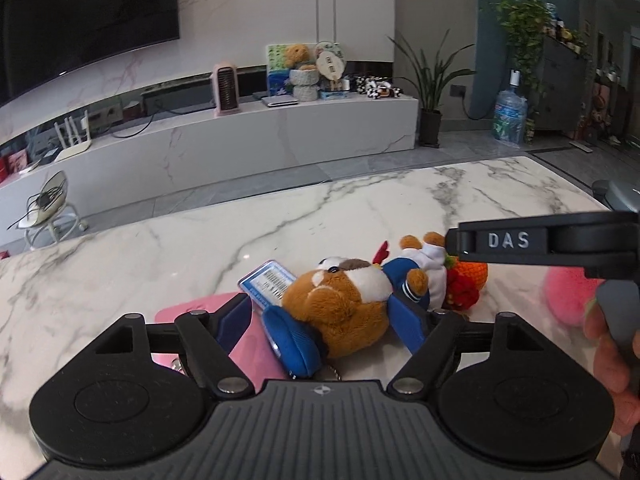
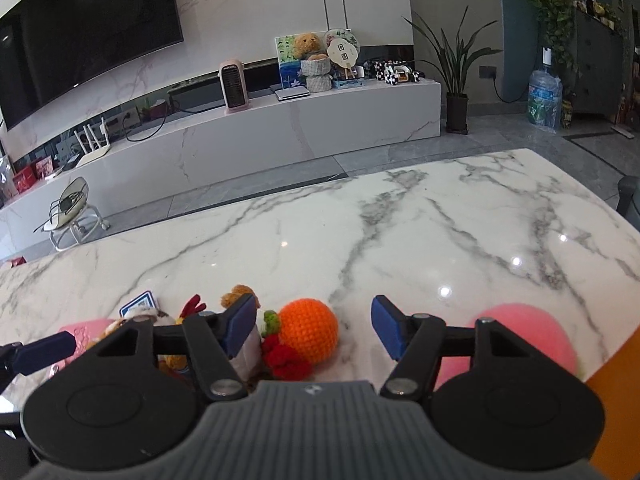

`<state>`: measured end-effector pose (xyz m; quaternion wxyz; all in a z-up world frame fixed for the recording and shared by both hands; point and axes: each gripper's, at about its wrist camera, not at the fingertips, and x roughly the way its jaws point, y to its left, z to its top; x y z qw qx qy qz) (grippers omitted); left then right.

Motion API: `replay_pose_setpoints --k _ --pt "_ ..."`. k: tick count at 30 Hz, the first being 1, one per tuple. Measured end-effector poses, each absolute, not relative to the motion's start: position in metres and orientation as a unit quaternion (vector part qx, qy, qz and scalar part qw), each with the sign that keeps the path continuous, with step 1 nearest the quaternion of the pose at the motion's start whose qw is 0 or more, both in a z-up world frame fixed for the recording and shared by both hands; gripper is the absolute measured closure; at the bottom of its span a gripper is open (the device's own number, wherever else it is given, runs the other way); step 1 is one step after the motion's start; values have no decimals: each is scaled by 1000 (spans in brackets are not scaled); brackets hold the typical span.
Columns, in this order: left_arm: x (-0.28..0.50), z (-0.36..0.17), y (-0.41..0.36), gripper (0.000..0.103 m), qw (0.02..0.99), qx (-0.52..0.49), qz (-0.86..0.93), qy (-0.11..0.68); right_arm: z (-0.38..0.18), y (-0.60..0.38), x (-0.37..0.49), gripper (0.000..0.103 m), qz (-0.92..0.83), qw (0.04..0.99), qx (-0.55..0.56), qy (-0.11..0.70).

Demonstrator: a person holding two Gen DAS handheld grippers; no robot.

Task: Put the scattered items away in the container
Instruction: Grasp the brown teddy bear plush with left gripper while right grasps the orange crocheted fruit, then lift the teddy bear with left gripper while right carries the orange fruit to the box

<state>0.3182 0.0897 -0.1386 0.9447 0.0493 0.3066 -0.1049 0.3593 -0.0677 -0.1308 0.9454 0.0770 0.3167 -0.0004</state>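
Observation:
A brown and white plush dog (image 1: 340, 304) in blue clothes lies on the marble table (image 1: 200, 240). My left gripper (image 1: 320, 318) is open, its blue fingers (image 1: 408, 316) either side of the dog. A blue barcode card (image 1: 266, 282) and a pink flat item (image 1: 192, 312) lie to its left. An orange crochet fruit (image 2: 308, 330) with red and green bits sits between the open fingers of my right gripper (image 2: 314, 328). It also shows in the left wrist view (image 1: 468, 280). A pink round item (image 2: 528, 332) lies right of it.
The right gripper's black arm marked DAS (image 1: 540, 240) crosses the right side of the left wrist view. An orange surface (image 2: 616, 400) shows at the far right edge. A TV bench (image 2: 280, 128) stands beyond the table's far edge.

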Motion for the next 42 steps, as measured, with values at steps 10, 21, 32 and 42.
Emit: replay_pose_setpoints --k 10,21,32,42 --pt "331 -148 88 13 941 42 -126 312 -149 -74 373 48 8 928 113 355" --pt "313 -156 71 23 928 120 -143 321 -145 -73 368 54 7 925 108 363" --pt "293 -148 78 43 928 88 -128 340 -141 -75 347 55 11 921 97 378" --pt "260 -131 93 46 930 22 -99 354 -144 -82 308 58 18 901 85 426"
